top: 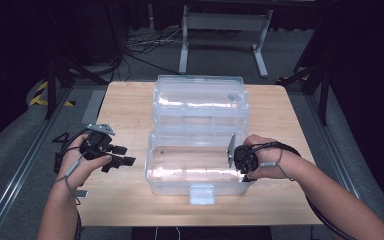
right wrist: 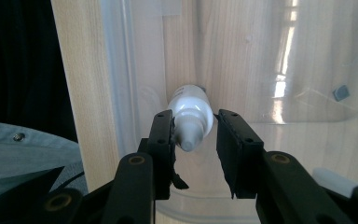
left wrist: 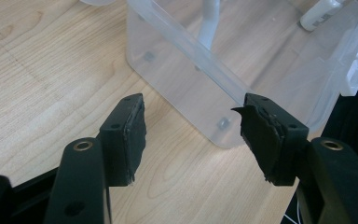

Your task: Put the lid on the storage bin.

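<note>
While the left gripper [left wrist: 191,135] hangs open, the right gripper [right wrist: 195,135] loosely flanks a white tube [right wrist: 191,114].

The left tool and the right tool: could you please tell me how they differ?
The left tool is open and empty beside the clear box, above the table; the right tool reaches into the box, its jaws around a white tube, narrower apart. Both have black jaws.
</note>
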